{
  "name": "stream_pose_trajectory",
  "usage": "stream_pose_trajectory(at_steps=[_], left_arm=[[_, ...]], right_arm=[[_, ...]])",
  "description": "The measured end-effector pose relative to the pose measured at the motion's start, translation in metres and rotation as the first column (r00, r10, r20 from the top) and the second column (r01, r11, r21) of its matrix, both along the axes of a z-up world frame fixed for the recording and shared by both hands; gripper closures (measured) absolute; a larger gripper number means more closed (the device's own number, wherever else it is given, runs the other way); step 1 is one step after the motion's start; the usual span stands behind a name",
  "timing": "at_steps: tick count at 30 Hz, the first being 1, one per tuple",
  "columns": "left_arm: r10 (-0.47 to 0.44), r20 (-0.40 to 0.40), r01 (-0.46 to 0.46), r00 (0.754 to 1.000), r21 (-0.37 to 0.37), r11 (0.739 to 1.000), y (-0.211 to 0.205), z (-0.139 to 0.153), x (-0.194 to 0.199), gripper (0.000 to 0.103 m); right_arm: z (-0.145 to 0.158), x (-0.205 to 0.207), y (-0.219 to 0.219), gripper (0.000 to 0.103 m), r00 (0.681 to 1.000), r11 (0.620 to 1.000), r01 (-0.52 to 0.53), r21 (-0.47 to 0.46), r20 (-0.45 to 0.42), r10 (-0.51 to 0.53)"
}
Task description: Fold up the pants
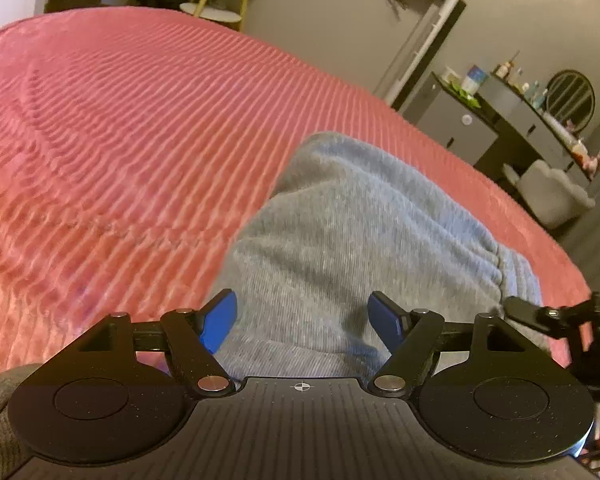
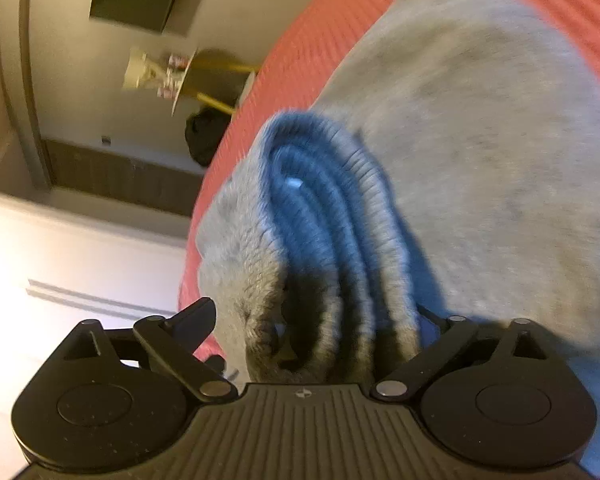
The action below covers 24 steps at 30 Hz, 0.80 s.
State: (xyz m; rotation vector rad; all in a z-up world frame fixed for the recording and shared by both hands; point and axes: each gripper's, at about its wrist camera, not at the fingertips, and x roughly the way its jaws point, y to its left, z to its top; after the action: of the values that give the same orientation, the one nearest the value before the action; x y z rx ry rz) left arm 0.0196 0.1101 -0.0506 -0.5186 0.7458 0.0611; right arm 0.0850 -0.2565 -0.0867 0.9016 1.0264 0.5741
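Observation:
Grey sweatpants [image 1: 360, 220] lie folded on a pink ribbed bedspread [image 1: 120, 120]. My left gripper [image 1: 304, 320] hovers low over their near end, blue pads [image 1: 220, 320] spread wide, with the cloth lying between and below them and not pinched. The right gripper's black finger [image 1: 540, 316] shows beside the gathered band at the right. In the right wrist view the pants [image 2: 480, 120] show stacked ribbed layers [image 2: 320, 208] end on. My right gripper [image 2: 314, 320] stands wide around that stack. Its left finger [image 2: 196, 316] is clear of the cloth and its right finger is partly buried in it.
The bed's edge falls away on the right, toward a dark dresser [image 1: 480, 120] with bottles and a white chair [image 1: 552, 196]. A round side table with gold legs [image 1: 210, 12] stands beyond the far edge. A dark bundle [image 2: 204, 136] lies by the bed.

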Motion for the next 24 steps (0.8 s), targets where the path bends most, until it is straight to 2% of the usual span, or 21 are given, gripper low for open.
stream_pose_trajectory(at_steps=[1, 2, 3, 4, 7, 9, 12, 15, 16, 17, 19, 22, 23, 24], left_arm=[[0.010, 0.005, -0.010, 1.000, -0.012, 1.000, 0.002, 0.000, -0.001, 0.025], [0.016, 0.011, -0.016, 1.000, -0.031, 0.999, 0.004, 0.000, -0.002, 0.025], [0.017, 0.020, -0.016, 1.000, -0.056, 0.998, 0.008, -0.001, -0.003, 0.026], [0.014, 0.030, -0.012, 0.999, -0.080, 0.997, 0.012, 0.000, -0.007, 0.026], [-0.020, 0.065, 0.028, 0.998, -0.119, 0.993, 0.016, 0.005, -0.013, 0.026], [-0.095, 0.103, 0.106, 0.990, -0.107, 0.989, 0.009, 0.012, -0.020, 0.025], [-0.215, 0.157, 0.219, 0.964, -0.011, 0.976, -0.011, 0.022, -0.031, 0.025], [-0.332, 0.177, 0.321, 0.927, 0.088, 0.943, -0.034, 0.029, -0.038, 0.022], [-0.351, 0.165, 0.334, 0.922, 0.124, 0.934, -0.041, 0.029, -0.037, 0.022], [-0.357, 0.150, 0.335, 0.922, 0.153, 0.930, -0.046, 0.028, -0.037, 0.022], [-0.334, 0.086, 0.311, 0.938, 0.207, 0.927, -0.054, 0.024, -0.031, 0.022], [-0.240, -0.024, 0.238, 0.971, 0.258, 0.936, -0.058, 0.013, -0.018, 0.023], [-0.195, -0.063, 0.205, 0.979, 0.275, 0.939, -0.057, 0.010, -0.013, 0.025], [-0.146, -0.109, 0.171, 0.983, 0.275, 0.946, -0.054, 0.005, -0.007, 0.033]], right_arm=[[0.001, 0.002, 0.004, 0.005, 1.000, 1.000, 0.014, -0.008, -0.006, -0.014], [0.002, 0.003, 0.006, 0.014, 0.999, 0.999, 0.035, -0.011, -0.012, -0.036], [0.004, 0.004, 0.008, 0.046, 0.998, 0.998, 0.056, -0.025, -0.026, -0.057], [0.005, 0.004, 0.011, 0.059, 0.997, 0.997, 0.066, -0.041, -0.040, -0.068], [0.029, -0.003, 0.021, 0.063, 0.998, 0.994, 0.060, -0.087, 0.042, -0.057], [0.051, -0.003, 0.026, 0.065, 0.993, 0.994, 0.069, -0.086, 0.099, -0.061], [0.094, -0.002, 0.034, 0.066, 0.978, 0.996, 0.074, -0.057, 0.201, -0.061], [0.139, -0.002, 0.041, 0.066, 0.953, 0.997, 0.068, -0.038, 0.298, -0.054], [0.149, -0.003, 0.041, 0.066, 0.947, 0.997, 0.070, -0.034, 0.315, -0.056], [0.157, -0.004, 0.041, 0.066, 0.943, 0.997, 0.070, -0.026, 0.327, -0.058], [0.171, -0.004, 0.034, 0.066, 0.938, 0.997, 0.077, 0.000, 0.339, -0.072], [0.182, -0.009, 0.028, 0.066, 0.930, 0.996, 0.084, -0.009, 0.359, -0.075], [0.184, -0.011, 0.025, 0.066, 0.929, 0.996, 0.089, -0.013, 0.361, -0.078], [0.184, -0.013, 0.020, 0.066, 0.929, 0.995, 0.099, -0.004, 0.358, -0.091]])
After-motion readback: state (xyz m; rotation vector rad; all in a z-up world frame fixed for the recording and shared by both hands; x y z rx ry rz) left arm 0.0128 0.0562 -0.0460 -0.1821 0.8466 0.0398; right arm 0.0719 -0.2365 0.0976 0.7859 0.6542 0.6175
